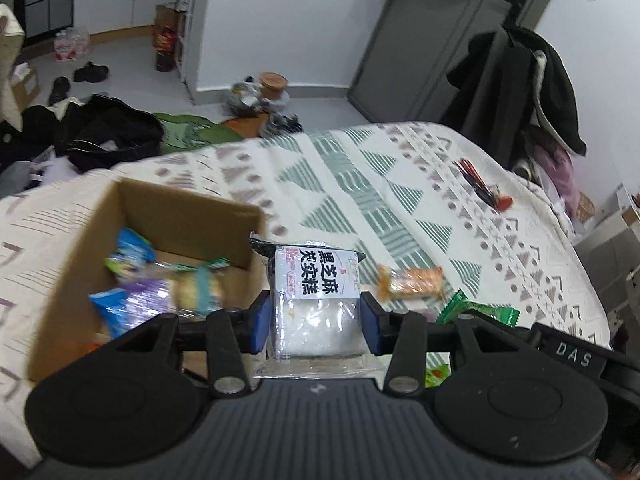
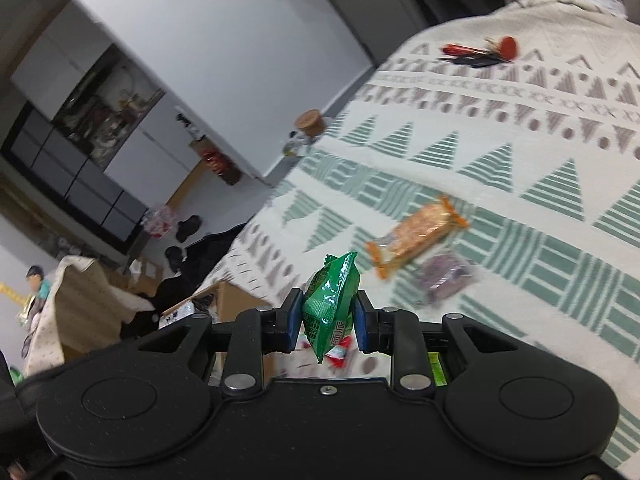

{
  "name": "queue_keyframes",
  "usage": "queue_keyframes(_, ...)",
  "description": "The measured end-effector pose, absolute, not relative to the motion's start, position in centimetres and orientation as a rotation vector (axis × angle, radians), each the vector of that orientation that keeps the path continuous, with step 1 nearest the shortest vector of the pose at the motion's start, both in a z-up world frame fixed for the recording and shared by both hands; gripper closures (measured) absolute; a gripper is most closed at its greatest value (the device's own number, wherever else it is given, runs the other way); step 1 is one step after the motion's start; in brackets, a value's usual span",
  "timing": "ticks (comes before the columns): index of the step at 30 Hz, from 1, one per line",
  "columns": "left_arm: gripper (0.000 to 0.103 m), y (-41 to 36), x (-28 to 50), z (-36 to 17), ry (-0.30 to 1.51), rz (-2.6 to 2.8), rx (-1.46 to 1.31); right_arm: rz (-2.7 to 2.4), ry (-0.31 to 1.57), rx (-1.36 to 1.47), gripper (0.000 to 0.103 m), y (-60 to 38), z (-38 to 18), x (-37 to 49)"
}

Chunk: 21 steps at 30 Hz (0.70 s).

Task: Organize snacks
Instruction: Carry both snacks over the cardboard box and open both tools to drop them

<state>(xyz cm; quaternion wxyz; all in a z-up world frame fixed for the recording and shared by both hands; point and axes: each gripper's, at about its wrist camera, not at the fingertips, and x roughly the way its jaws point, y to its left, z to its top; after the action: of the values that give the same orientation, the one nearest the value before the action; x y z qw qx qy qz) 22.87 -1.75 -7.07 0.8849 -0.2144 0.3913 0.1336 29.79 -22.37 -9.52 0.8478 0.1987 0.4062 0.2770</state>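
Patterned bedspread (image 1: 400,184) as landmark, carrying the cardboard box (image 1: 132,216) at its near left. The left gripper (image 1: 316,320) points level along the bedspread beside the box's right wall, its blue pads pressed against both sides of a clear packet with a black-and-white label (image 1: 316,300); the packet's lower end is cut off behind the gripper body. The right gripper (image 2: 326,322) is rolled steeply, so the bedspread runs diagonally in its view, and its jaws pinch a green snack packet (image 2: 330,304) held above the bedspread. Motion blur softens the wrappers inside the box, blue and purple (image 1: 132,300), so their print cannot be read. An orange bar (image 2: 416,236) lies on the bedspread in both views; the dark purple packet (image 2: 444,276) next to it is distinct only in the right view. Only the left view shows the box's interior. Red-and-black keys (image 2: 480,54) lie toward the bedspread's far edge.
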Motion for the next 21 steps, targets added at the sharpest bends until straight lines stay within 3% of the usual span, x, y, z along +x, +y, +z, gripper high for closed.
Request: queue_keyframes(21, 0.058, 5.9, 16.4, -4.8, 0.774, 0.375, -0.496, 0.738, 0.797, 0.286, 0.077, -14.9, -6.9, 24.5)
